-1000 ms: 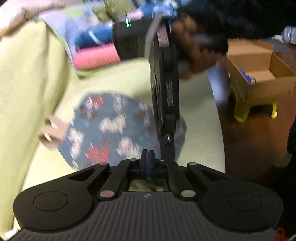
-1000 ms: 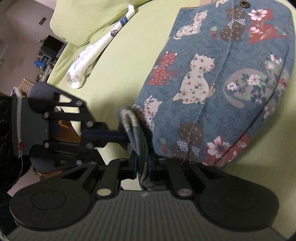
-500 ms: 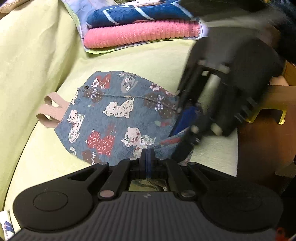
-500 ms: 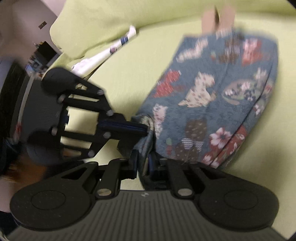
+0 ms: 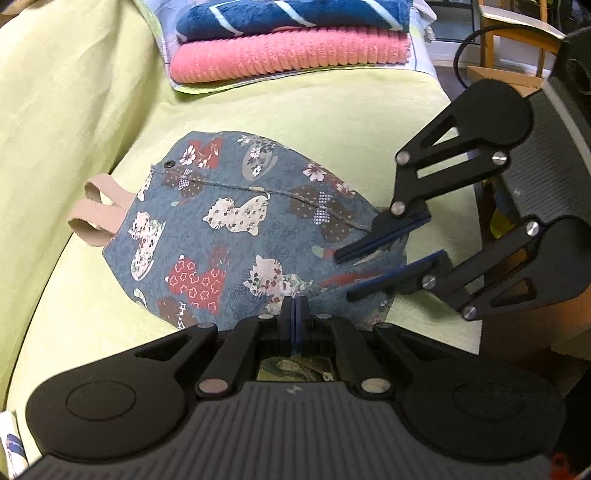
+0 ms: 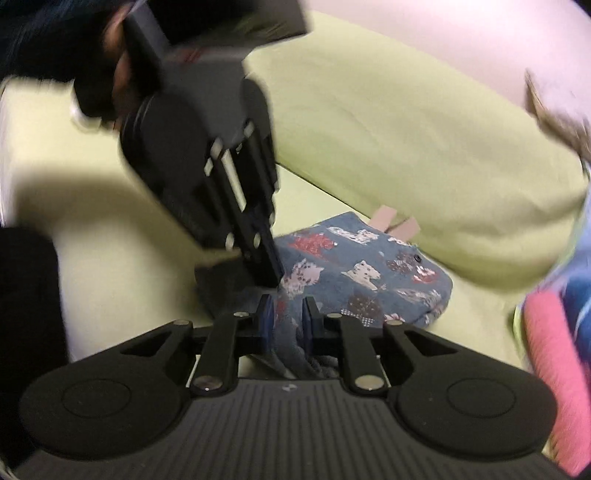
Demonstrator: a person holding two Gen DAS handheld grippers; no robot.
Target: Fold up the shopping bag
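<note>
The shopping bag [image 5: 229,236] is blue cloth with cats, hearts and flowers, folded into a rounded bundle on the yellow-green sofa seat [image 5: 332,110]. Its beige handles [image 5: 98,218] stick out at the left. My left gripper [image 5: 294,302] is shut at the bag's near edge; whether cloth sits between the fingers is hidden. My right gripper [image 5: 343,275] comes in from the right, its jaws apart around the bag's right end. In the right wrist view the bag [image 6: 369,280] lies ahead, cloth sits between my parted right gripper [image 6: 288,314], and the left gripper [image 6: 273,273] points down onto the bag.
A stack of folded towels, pink [image 5: 291,55] under blue [image 5: 295,16], lies at the far end of the sofa. The sofa back [image 5: 66,92] rises at the left. A wooden chair [image 5: 517,40] and floor lie beyond the sofa's right edge.
My right gripper has loosened from shut on the bag's end to jaws apart around it and swung round. The bag has settled flatter on the seat. My left gripper stays shut.
</note>
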